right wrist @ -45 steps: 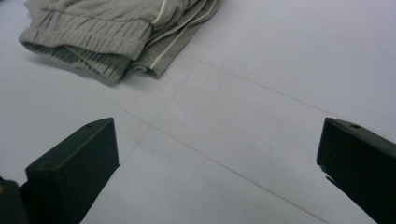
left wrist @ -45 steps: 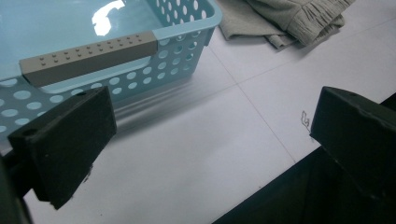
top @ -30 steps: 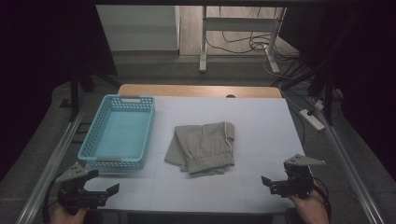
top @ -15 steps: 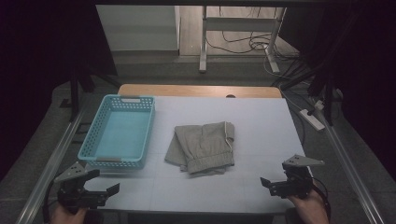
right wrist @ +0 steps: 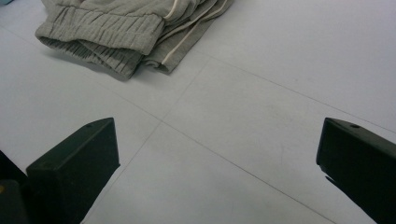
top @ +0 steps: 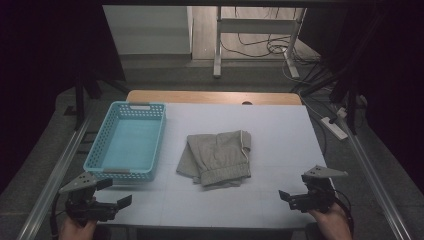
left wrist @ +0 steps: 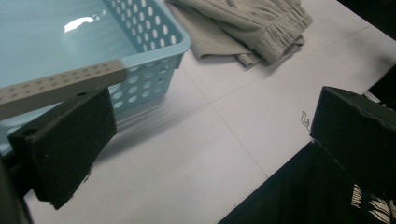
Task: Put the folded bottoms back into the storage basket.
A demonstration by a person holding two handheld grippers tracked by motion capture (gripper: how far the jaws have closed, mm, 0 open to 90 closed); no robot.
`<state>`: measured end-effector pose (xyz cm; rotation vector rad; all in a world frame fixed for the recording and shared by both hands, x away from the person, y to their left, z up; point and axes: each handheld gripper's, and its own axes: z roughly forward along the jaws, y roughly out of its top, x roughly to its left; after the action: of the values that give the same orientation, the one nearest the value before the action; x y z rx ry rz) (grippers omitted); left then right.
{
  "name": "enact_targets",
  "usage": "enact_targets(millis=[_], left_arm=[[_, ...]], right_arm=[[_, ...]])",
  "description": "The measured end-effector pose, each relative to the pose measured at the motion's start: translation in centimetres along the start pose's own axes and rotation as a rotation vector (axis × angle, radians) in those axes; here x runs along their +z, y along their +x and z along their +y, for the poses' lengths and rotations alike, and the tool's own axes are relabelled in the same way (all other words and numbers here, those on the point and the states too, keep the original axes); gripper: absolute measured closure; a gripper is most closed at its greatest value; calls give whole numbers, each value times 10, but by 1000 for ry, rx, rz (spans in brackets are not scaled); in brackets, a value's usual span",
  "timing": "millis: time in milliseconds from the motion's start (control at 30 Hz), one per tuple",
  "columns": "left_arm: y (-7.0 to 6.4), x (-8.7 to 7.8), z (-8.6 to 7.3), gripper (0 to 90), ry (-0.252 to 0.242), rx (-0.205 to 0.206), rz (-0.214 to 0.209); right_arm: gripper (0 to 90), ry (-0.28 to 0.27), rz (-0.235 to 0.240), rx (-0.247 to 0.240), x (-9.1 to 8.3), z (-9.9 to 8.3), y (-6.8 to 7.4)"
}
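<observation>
Both grippers, left (top: 112, 199) and right (top: 291, 198), wait spread at the table's near edge; each should pinch the folded shorts (top: 218, 157) squarely by an opposite side.

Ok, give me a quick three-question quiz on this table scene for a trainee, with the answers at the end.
1. True or false: the shorts lie inside the basket.
2. Which claw is nearer the basket: A) the left claw B) the right claw?
3. Fill in: both claws are ____ and hold nothing.

Key:
1. False. The shorts lie folded on the table, beside the basket and apart from it.
2. A. The left claw sits just off the basket's near corner; the right claw is at the table's other near corner.
3. Open. In each gripper view the jaws stand wide apart over bare table.
</observation>
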<state>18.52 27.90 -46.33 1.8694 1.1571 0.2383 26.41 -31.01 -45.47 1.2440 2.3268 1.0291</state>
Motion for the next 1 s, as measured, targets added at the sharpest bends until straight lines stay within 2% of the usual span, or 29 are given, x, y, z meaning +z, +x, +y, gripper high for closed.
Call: enact_targets(millis=[200,367,467,567,867,1000], left_arm=[[-4,9,5,0,37,29,-34],[-6,17,10,0,58,72,-64],[-8,21,12,0,64,87,-63],[-9,25,13,0,63,105,-73],[-11,37,18,0,54,155,-123],[-14,41,21,0,58,163,-138]], right_arm=[[0,4,-3,-11,1,0,1],[0,8,-9,-18,1,0,2],[0,10,-12,-24,1,0,3],[0,15,-18,-38,2,1,4],[0,20,-20,-42,2,1,4],[0,20,-21,-44,2,1,5]])
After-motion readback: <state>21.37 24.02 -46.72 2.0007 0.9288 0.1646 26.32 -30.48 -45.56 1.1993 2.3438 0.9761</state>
